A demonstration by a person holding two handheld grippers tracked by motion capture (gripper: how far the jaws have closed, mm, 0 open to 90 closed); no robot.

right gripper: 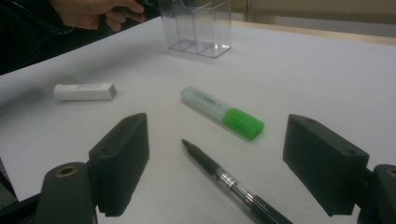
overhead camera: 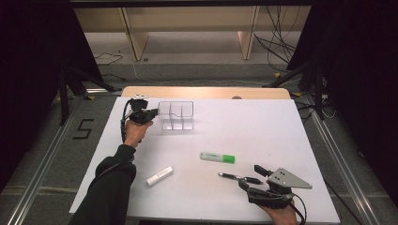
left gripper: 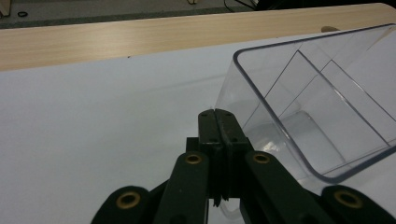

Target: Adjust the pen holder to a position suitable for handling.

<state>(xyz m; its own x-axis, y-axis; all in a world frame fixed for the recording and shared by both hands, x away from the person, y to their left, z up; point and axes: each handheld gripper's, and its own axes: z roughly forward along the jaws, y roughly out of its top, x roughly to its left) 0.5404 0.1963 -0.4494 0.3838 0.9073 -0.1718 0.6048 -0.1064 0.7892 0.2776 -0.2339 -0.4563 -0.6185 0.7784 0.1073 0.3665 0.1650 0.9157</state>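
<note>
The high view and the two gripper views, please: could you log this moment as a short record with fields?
surface: white table
organizer: clear compartmented organizer, far left, upright
left gripper: jaws shut on the organizer's wall
right gripper: open, around the pen, not touching
pen: black pen, lying flat
highlighter: green-capped highlighter, mid-table
white tube: white tube, near left

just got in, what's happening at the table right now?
A person works two handheld grippers over a white table. The left gripper is shut on the wall of a clear divided organizer at the far side. The right gripper is open, with the black pen lying between its jaws, not gripped. A green highlighter and a white stick lie loose on the table. As far as visible, the organizer looks empty.
</note>
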